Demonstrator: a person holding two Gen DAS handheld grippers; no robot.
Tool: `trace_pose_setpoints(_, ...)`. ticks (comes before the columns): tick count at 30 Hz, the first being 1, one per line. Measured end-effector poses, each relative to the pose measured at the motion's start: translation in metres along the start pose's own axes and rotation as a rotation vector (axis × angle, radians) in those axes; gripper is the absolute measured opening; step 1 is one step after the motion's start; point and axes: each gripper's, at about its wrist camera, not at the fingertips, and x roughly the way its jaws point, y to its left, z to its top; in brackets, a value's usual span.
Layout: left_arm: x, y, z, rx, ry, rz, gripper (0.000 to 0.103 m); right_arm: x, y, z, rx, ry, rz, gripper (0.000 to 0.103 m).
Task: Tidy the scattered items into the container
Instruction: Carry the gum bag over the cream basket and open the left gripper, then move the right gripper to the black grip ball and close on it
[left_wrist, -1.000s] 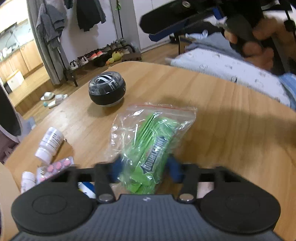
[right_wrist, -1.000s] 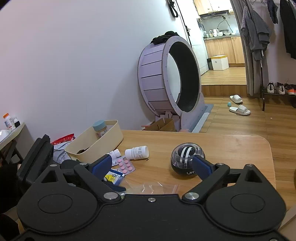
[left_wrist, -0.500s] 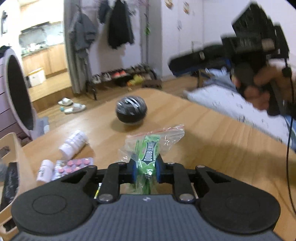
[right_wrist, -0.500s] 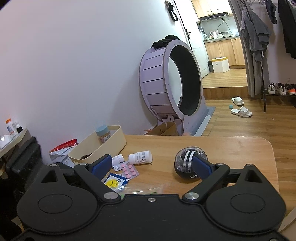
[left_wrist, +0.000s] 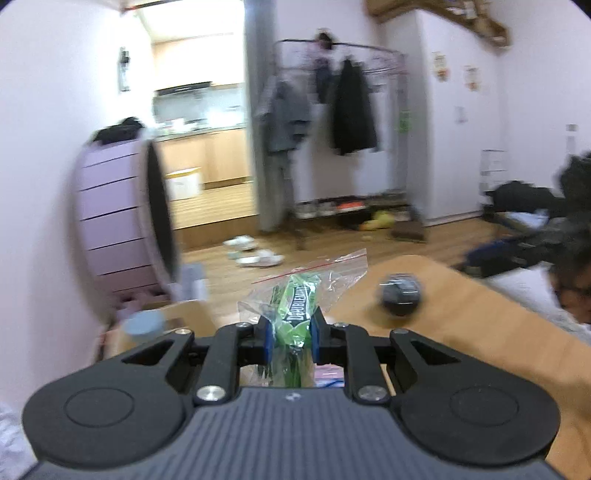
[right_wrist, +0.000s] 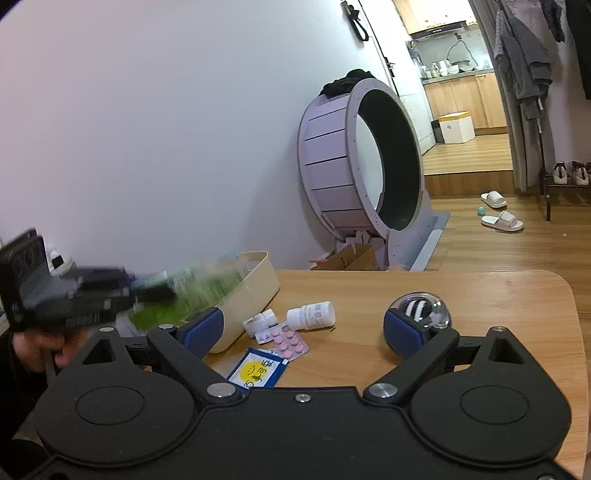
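The clear zip-top plastic bag of green gum packs (left_wrist: 301, 295) looks light and floppy: slick film around a loose bundle, so it sags and swings and could slide if pinched only by the film. The safest hold is across the packs themselves, where there is something firm to squeeze, and that is where the left gripper (left_wrist: 289, 330) has it, jaws pressed in on the green bundle with the red-striped seal end standing free above. From the right wrist the bag shows as a green blur over the near rim of the cream oval plastic container (right_wrist: 255, 286), which sits at the far left edge of the wooden table (right_wrist: 498, 295); motion blur makes it hard to say whether the bag is already inside the rim.

The right gripper (right_wrist: 303, 330) hangs above the table with its jaws spread wide, holding nothing. Beneath it lie a white pill bottle (right_wrist: 311, 315), a pink tablet blister (right_wrist: 290, 341) and a blue-and-yellow sachet (right_wrist: 257, 370); the black gyro ball (right_wrist: 421, 310) sits just behind its right finger.
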Motion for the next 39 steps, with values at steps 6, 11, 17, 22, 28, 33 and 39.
trace_pose_setpoints(6,0.02,0.041,-0.007,-0.073,0.092,0.176,0.018,0.004,0.008,-0.003,-0.01,0.02,0.018,0.094)
trace_pose_setpoints(11,0.038,0.06,-0.019,-0.091,0.159,0.238,0.018,0.005,0.011,-0.004,-0.014,0.031,0.025,0.094)
trace_pose_setpoints(17,0.054,0.074,-0.024,-0.109,0.208,0.266,0.02,0.008,0.012,-0.005,-0.01,0.044,0.021,0.094)
trace_pose_setpoints(22,0.058,0.072,-0.029,-0.091,0.273,0.278,0.023,0.008,0.014,-0.006,-0.016,0.053,0.026,0.094)
trace_pose_setpoints(28,0.027,0.068,-0.022,-0.147,0.203,0.25,0.028,0.007,0.014,-0.005,-0.015,0.05,0.023,0.094)
trace_pose_setpoints(33,0.009,0.044,-0.009,-0.194,0.137,0.157,0.043,0.007,0.012,-0.005,-0.021,0.05,-0.009,0.094)
trace_pose_setpoints(39,0.008,0.003,-0.004,-0.211,0.078,0.05,0.052,0.011,0.006,-0.006,-0.061,0.055,-0.112,0.094)
